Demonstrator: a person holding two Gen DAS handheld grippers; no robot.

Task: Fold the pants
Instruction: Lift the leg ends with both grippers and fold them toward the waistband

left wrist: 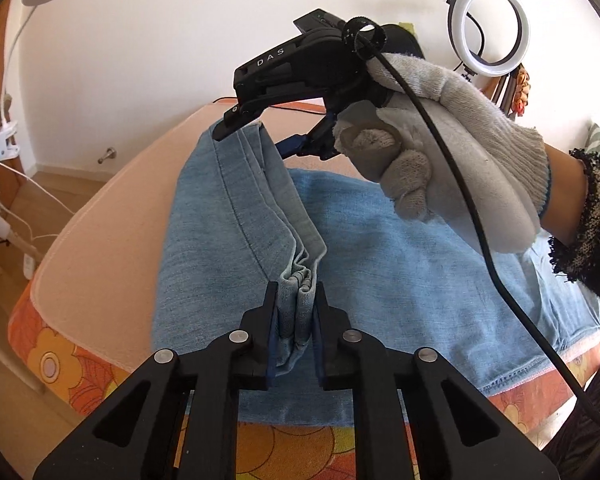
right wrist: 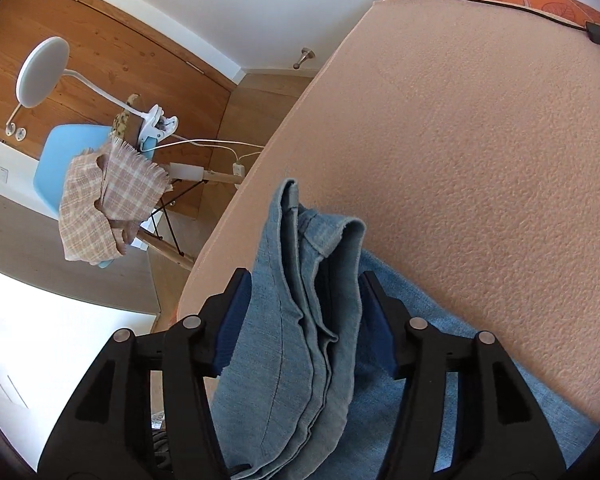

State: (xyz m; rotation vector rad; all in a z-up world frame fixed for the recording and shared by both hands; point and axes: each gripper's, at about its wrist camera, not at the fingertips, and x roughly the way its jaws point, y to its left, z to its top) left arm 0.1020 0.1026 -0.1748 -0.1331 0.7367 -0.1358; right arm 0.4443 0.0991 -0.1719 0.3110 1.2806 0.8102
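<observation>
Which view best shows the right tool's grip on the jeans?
The left wrist view: it shows the right tool from outside, holding the jeans hem. The right wrist view shows only bunched denim between its fingers.

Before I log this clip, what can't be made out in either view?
- Left wrist view: the pants' near end is hidden behind the left gripper.
- Left wrist view: the gloved hand covers the right gripper's body.
- Right wrist view: the right gripper blocks the fabric below; its contact is unclear.

Black plastic grippers (left wrist: pixel 294 300) w/ silver screws, blue pads (left wrist: pixel 271 344); "DAS" showing on right gripper (left wrist: pixel 256 132). Grey-white knit glove (left wrist: pixel 460 152) covering hand, black fuzzy sleeve (left wrist: pixel 584 232), black cable (left wrist: pixel 480 208) trailing.
</observation>
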